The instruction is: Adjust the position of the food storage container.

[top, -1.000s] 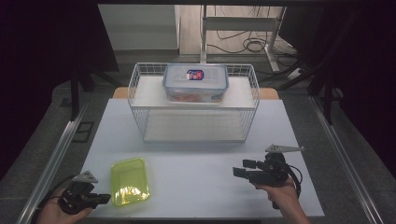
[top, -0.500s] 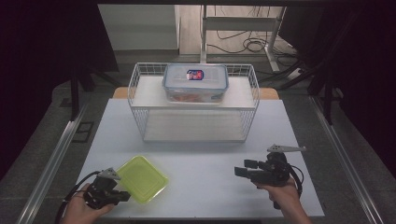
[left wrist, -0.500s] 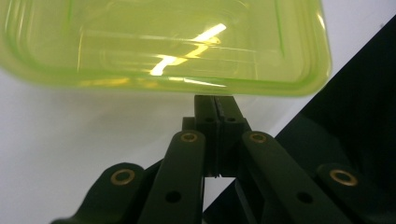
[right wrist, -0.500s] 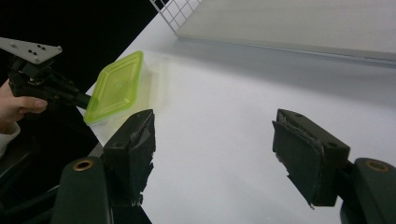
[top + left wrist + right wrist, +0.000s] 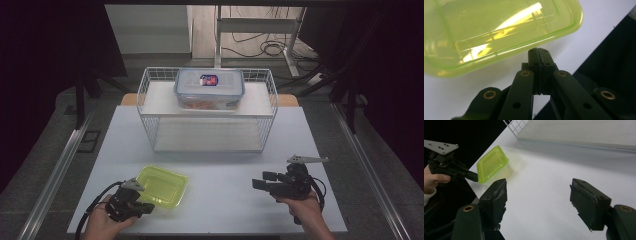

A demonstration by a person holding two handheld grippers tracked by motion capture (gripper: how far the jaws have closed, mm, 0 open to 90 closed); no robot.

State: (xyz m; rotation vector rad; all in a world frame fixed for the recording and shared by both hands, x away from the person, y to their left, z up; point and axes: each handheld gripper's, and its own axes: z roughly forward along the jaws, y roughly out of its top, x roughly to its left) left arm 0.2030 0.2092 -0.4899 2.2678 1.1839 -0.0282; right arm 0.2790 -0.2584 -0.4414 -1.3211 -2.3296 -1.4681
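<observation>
Bare table [image 5: 225,170] lies between grippers; wire basket [image 5: 150,125] blocks the far side.

A green tray [image 5: 161,185] is held at its near edge by the left gripper [image 5: 142,208] near the table's [image 5: 220,165] left front. The right gripper [image 5: 261,181] is held above the table, jaws apart. A lidded box [image 5: 209,89] is seen on the far wire rack [image 5: 207,115].

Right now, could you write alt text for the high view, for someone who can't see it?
A person's left gripper pinches the rim of a yellow-green tray on a white table, while the right gripper hovers open. Behind stands a wire basket with a lidded container on top.
</observation>
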